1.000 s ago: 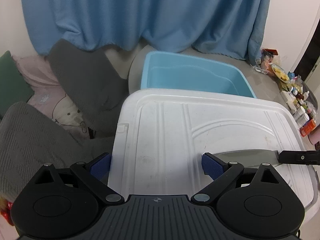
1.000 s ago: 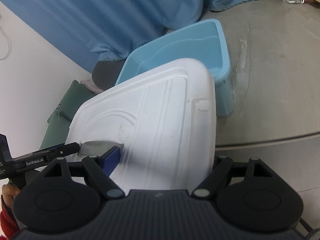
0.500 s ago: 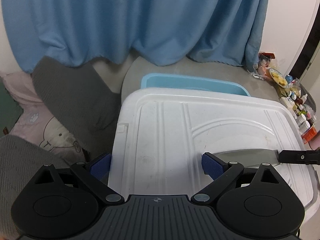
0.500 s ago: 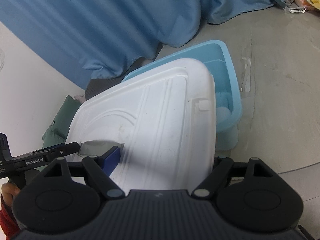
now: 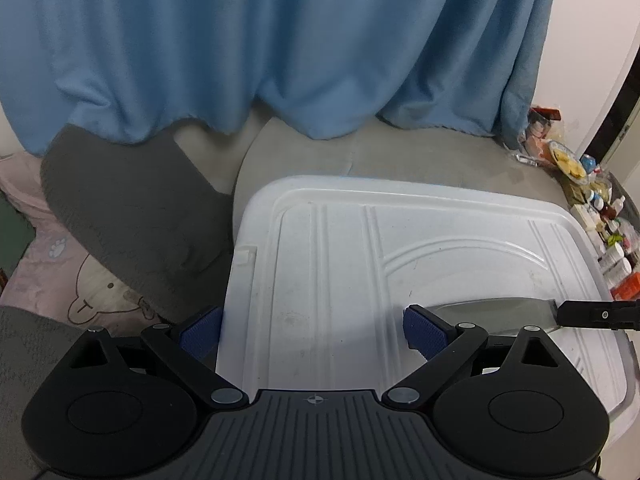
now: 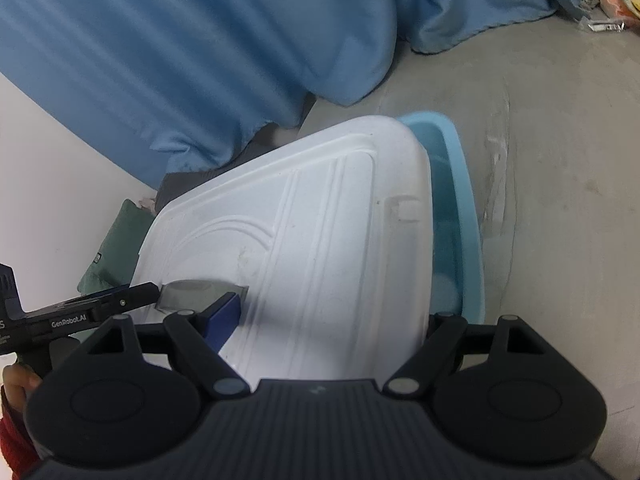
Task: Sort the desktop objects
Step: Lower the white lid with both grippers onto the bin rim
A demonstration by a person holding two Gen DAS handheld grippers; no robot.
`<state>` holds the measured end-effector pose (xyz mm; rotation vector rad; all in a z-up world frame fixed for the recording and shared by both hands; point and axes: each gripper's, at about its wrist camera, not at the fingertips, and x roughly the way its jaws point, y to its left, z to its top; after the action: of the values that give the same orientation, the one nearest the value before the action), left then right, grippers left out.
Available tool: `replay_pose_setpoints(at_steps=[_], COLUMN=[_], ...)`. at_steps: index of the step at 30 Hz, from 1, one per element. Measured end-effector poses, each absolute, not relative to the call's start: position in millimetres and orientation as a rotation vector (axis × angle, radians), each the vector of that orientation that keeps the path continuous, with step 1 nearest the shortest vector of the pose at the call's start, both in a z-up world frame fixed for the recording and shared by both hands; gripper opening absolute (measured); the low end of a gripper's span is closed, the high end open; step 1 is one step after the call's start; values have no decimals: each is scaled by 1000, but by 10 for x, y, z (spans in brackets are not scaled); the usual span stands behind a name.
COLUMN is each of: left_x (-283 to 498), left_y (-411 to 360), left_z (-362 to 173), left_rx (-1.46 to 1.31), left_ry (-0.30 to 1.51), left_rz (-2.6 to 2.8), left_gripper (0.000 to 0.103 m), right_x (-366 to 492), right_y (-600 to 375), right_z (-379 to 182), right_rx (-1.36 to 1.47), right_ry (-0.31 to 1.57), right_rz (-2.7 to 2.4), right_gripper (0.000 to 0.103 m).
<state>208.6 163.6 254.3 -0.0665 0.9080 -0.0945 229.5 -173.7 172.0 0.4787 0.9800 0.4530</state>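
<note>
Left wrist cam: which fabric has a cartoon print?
The pink blanket at the left edge, with paw and bear drawings; the dark grey knitted throw and blue curtain are plain.

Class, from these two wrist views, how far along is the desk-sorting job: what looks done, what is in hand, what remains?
Done: nothing sorted is visible, since the light blue plastic bin is almost covered. In hand: the left gripper and right gripper grip opposite edges of the white ribbed plastic lid, held over the bin. Left: seating the lid; small bottles and packets sit at the grey table's edge.

Your left gripper (image 5: 314,330) clamped across the white lid's (image 5: 400,272) near left corner, blue curtain (image 5: 280,48) behind, bottles (image 5: 608,232) at the table's (image 5: 400,152) right edge.
</note>
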Motion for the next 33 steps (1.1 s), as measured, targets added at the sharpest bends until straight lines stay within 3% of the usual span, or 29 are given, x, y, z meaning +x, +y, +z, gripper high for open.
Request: replay_pose_setpoints(at_steps=[14,33], left_x=[2698,2963], left_y=[1472,1582], left_z=[2379,2173], left_rx=[-89,-88], left_ry=[909,930], left_rz=[-87,-30], left_gripper=[97,96], right_x=[2823,3068], right_y=[-1851,-1904], right_z=[1664,1704], right_rx=[463,354], right_ry=[1000,1002], right_rz=[446,310], right_gripper=[82,86])
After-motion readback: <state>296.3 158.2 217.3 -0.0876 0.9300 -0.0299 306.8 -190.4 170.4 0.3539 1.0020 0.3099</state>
